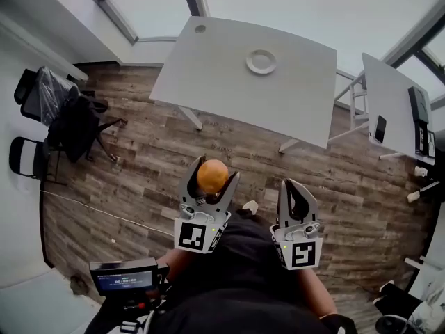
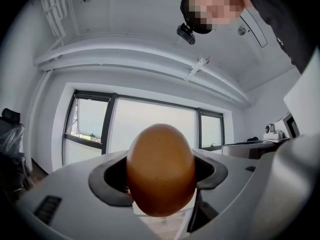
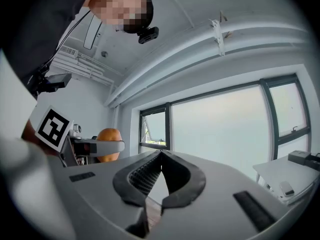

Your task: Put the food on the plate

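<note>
Left tongs (image 1: 214, 170) grip the orange-brown food (image 1: 212, 177); right tongs (image 1: 295, 185) shut & empty. Plate (image 1: 261, 62) bare nr table's (image 1: 208, 68) far edge, well apart. Carry + set-down left to do.

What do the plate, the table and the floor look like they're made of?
The plate is white and smooth, likely ceramic or plastic; too small to tell. The table has a smooth, flat white top, probably laminate. The floor shows brown-grey planks with grain: wood or wood-look laminate.
</note>
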A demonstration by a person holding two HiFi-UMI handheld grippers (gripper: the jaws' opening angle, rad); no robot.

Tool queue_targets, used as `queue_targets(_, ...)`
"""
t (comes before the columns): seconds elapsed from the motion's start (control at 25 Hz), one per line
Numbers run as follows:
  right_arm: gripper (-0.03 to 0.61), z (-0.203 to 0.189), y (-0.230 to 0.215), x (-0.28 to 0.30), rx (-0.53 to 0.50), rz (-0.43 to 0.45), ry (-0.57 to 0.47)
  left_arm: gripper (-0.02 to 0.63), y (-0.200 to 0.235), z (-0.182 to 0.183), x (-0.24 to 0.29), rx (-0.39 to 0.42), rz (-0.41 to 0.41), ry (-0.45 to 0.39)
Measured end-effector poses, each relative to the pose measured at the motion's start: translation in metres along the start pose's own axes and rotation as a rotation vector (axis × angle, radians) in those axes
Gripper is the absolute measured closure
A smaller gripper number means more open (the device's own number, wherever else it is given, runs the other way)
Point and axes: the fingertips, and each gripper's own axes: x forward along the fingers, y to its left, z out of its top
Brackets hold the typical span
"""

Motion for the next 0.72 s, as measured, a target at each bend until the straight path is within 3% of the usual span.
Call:
queue_targets(0.36,0.571,-0.015,-0.011,-0.025,0.035,0.001,0.005,0.282,0.004,-0.009,-0.015,0.015,0.082,0.006)
queue_targets(0.72,0.571,-0.02,-0.017,-0.025,0.051,-0.025,0.003,0.282,-0.01,-0.015,0.0,0.01,0.025,0.025)
